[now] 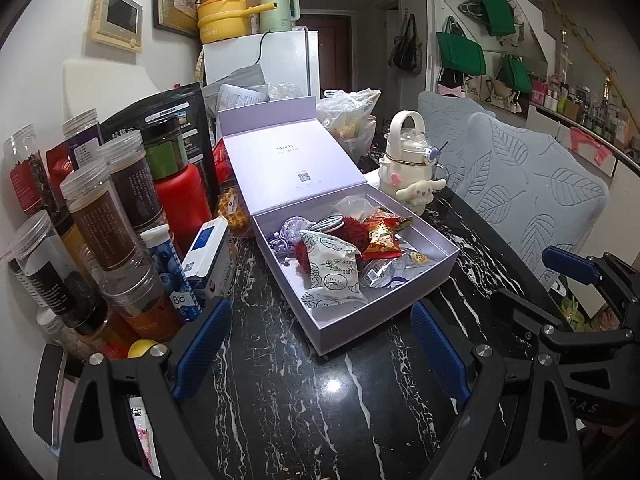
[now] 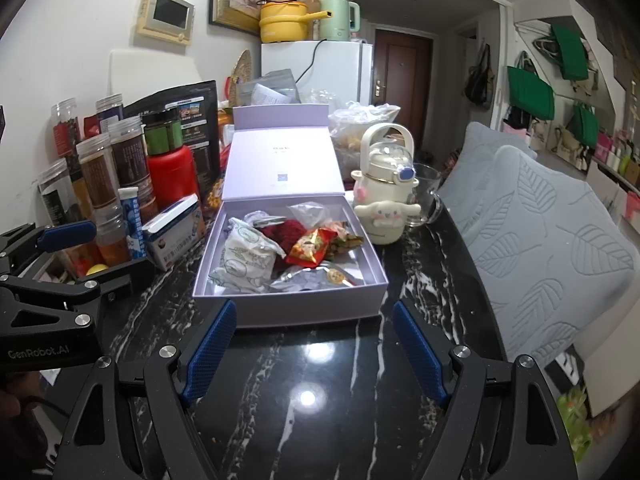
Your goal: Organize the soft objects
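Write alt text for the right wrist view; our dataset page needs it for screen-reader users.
An open lavender box of soft snack packets sits on a black marble table, straight ahead of the open, empty right gripper. Jars stand to its left, a cream bottle to its right.

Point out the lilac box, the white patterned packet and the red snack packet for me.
lilac box [image 2: 288, 308], right wrist view, on its near outer wall.
white patterned packet [image 2: 246, 258], right wrist view, on the middle of its printed face.
red snack packet [image 1: 382, 240], left wrist view, on its front face.
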A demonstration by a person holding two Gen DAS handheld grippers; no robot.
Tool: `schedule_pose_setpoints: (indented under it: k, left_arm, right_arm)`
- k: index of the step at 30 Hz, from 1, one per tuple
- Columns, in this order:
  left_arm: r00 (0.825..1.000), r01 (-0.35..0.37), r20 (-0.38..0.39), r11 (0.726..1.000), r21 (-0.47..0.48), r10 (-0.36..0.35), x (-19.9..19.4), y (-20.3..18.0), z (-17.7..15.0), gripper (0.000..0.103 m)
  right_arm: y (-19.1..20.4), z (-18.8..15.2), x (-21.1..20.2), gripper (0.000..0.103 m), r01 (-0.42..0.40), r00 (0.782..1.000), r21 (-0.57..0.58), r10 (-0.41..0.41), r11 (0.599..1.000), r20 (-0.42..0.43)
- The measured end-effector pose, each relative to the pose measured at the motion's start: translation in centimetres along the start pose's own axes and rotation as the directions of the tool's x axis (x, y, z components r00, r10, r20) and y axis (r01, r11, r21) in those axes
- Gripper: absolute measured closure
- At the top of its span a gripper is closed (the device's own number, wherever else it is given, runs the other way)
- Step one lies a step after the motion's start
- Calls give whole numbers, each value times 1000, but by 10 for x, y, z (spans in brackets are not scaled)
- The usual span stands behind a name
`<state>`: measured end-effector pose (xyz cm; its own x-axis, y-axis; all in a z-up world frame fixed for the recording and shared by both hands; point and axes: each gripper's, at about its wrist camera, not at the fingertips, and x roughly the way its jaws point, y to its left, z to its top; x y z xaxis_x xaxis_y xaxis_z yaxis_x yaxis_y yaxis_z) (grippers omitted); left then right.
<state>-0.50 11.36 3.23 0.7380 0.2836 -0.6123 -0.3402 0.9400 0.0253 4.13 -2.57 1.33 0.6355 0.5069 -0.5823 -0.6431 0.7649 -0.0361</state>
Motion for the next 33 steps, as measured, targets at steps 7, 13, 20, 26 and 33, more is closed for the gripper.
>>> schedule_pose_setpoints:
  k: [7, 13, 20, 26, 33]
  left_arm:
    - [1000, 2, -3, 1000, 11, -2, 1, -2, -1, 11]
    - [1000, 11, -12, 1000, 20, -11, 3, -5, -1, 11]
    - [1000, 10, -21, 1000, 23, -9, 5, -7, -1, 11]
    - [999, 18, -31, 1000, 20, -17, 7, -8, -2, 11]
    - [999, 12, -39, 1000, 17, -11, 11, -8, -5, 11]
  right_arm:
    - [-4, -1, -2, 22, 9, 1000, 9, -9, 1000, -5]
    - [-4, -1, -2, 22, 15, 1000, 10, -15, 1000, -10]
    - [-7, -3, -2, 22, 20, 1000, 20, -20, 1000, -11]
    - [-9, -4, -1, 22, 19, 1000, 27, -18, 999, -12]
    - [-8, -5, 3, 22, 19, 1000, 28, -18, 999, -25]
